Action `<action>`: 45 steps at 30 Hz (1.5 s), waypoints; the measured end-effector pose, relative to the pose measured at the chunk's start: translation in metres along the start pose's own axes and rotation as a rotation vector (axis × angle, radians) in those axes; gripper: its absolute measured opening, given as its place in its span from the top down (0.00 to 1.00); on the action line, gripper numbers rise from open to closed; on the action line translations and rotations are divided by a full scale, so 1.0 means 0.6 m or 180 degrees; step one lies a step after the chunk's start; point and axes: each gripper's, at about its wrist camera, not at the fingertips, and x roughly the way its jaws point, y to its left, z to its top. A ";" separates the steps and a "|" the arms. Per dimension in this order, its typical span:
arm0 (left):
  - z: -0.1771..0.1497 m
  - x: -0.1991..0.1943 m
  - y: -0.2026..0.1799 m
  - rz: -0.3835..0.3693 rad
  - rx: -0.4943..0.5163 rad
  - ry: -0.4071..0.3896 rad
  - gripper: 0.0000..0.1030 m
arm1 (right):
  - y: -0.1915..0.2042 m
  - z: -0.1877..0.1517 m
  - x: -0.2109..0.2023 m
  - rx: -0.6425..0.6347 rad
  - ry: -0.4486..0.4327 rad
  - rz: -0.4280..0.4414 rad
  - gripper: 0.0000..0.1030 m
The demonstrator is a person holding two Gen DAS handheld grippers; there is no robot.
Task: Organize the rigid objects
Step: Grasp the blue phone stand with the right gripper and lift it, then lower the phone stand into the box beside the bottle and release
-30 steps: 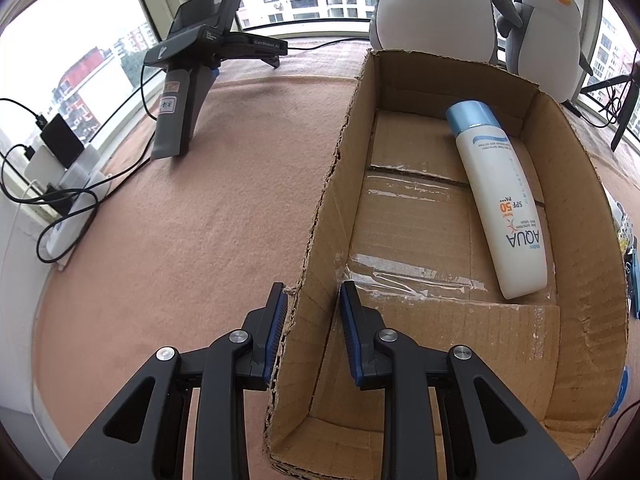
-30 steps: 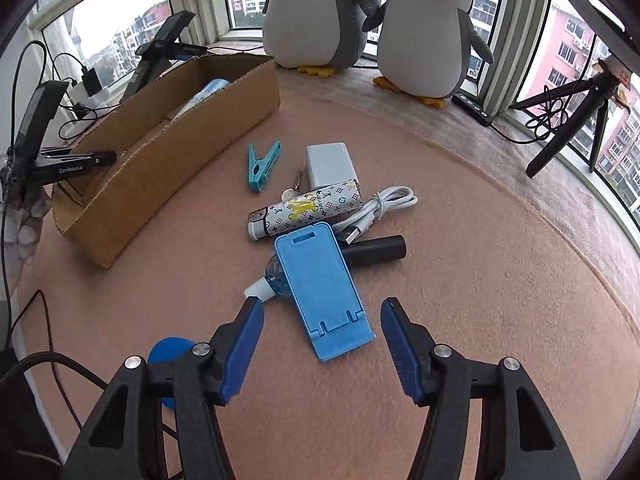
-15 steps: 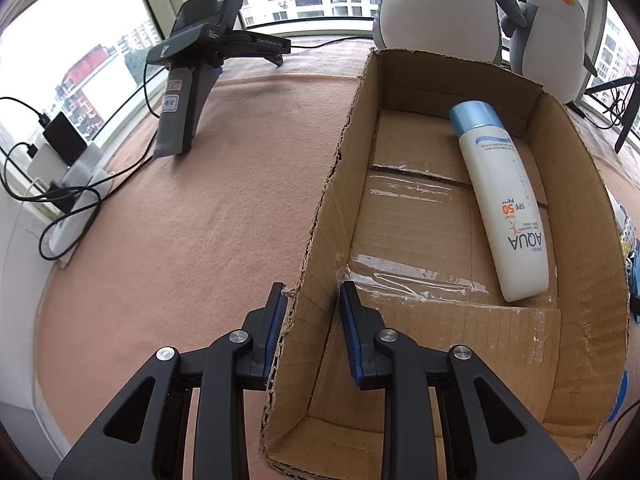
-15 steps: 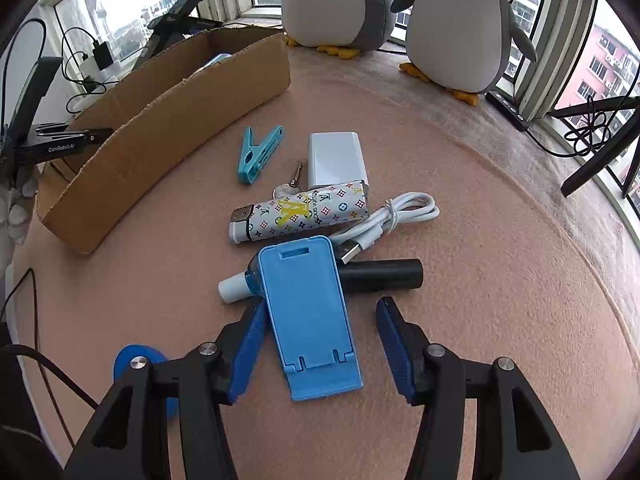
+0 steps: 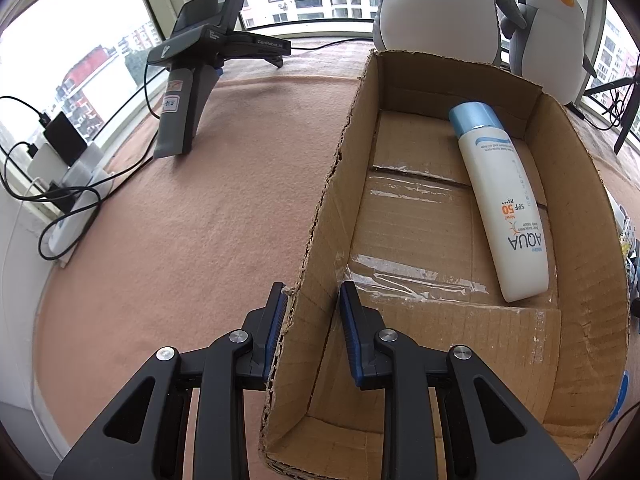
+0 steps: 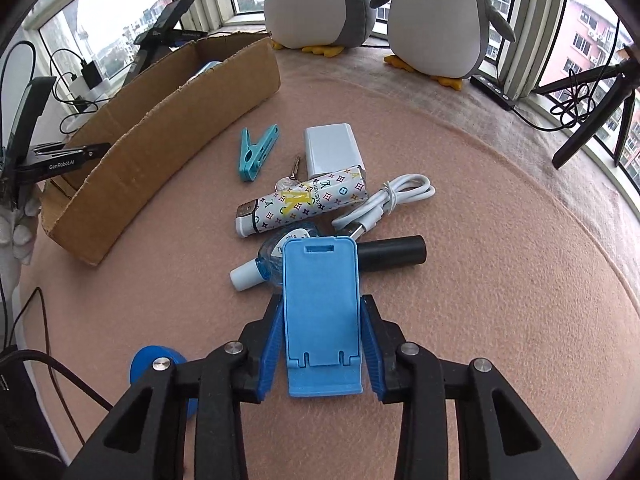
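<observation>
My left gripper [image 5: 312, 304] is shut on the left wall of the cardboard box [image 5: 320, 216]; one finger is outside, one inside. A white sunscreen bottle [image 5: 500, 208] lies in the box. My right gripper [image 6: 322, 320] has closed around a blue phone stand [image 6: 320, 300], its pads against both long edges. Beyond the stand lie a small clear bottle [image 6: 264, 260], a black cylinder [image 6: 392, 256], a patterned tube [image 6: 300, 204], a white cable [image 6: 384, 204], a white charger [image 6: 330, 150], a key [image 6: 294, 170] and a teal clip [image 6: 256, 152]. The box also shows in the right wrist view [image 6: 160, 140].
Two plush penguins [image 6: 376, 8] stand at the back by the window. A dark device on a stand [image 5: 200, 64] and cables with chargers [image 5: 60, 184] sit left of the box. A blue disc [image 6: 154, 364] lies near my right gripper. A tripod [image 6: 592, 100] stands at right.
My right gripper moved forward over the blue phone stand and closed its jaws onto its sides. My left gripper kept its hold on the box wall.
</observation>
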 end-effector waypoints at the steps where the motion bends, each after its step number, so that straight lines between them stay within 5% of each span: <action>1: 0.001 0.000 0.000 0.0000 0.0002 -0.0004 0.77 | 0.001 -0.002 -0.003 0.0041 -0.0014 -0.0018 0.68; 10: 0.002 0.000 -0.001 -0.0013 0.0010 -0.0035 0.77 | 0.018 0.006 -0.060 0.0477 -0.0284 -0.0133 0.68; 19: 0.003 0.002 0.000 -0.0030 0.0027 -0.0063 0.77 | 0.090 0.079 -0.106 0.0399 -0.0564 -0.0042 0.68; 45: 0.000 0.004 0.004 -0.0106 -0.0036 -0.0100 0.77 | 0.276 0.195 -0.015 0.0068 -0.0369 0.0197 0.68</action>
